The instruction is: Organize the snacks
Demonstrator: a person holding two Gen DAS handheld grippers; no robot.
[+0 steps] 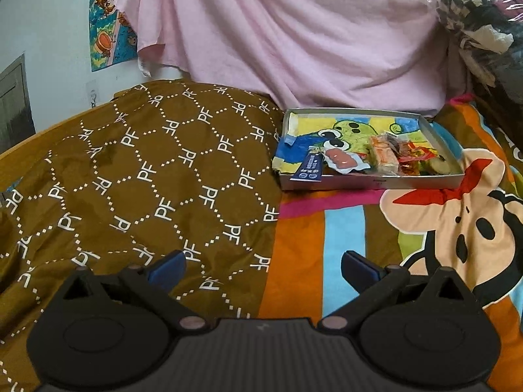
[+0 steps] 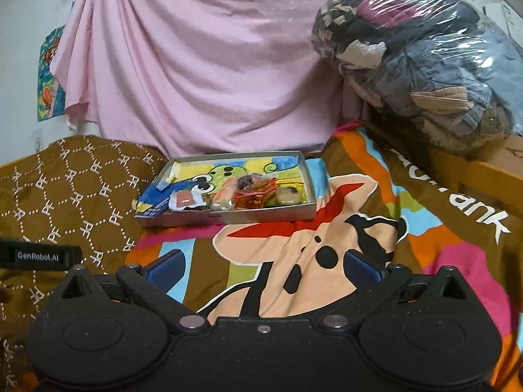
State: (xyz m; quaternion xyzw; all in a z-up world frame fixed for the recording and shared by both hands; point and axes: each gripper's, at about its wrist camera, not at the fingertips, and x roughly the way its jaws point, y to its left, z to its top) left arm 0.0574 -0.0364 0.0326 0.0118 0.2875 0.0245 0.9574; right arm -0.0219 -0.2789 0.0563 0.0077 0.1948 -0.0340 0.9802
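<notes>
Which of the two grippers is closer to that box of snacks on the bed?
Right, though only slightly. The box lies almost straight ahead of the right gripper; from the left gripper it sits ahead and off to the right. Both are open and empty.

In my left view, the poster [image 1: 109,19] is half hidden behind the pink sheet [image 1: 294,32]. The wrapped snacks [image 2: 248,192] overlap; their labels are too small to read.

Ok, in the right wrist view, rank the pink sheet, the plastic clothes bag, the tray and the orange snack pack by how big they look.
1. Pink sheet, largest.
2. Clothes bag.
3. Tray.
4. Orange snack pack, smallest.
The fisheye stretches things and the sheet runs out of frame, so this is apparent size only.
</notes>
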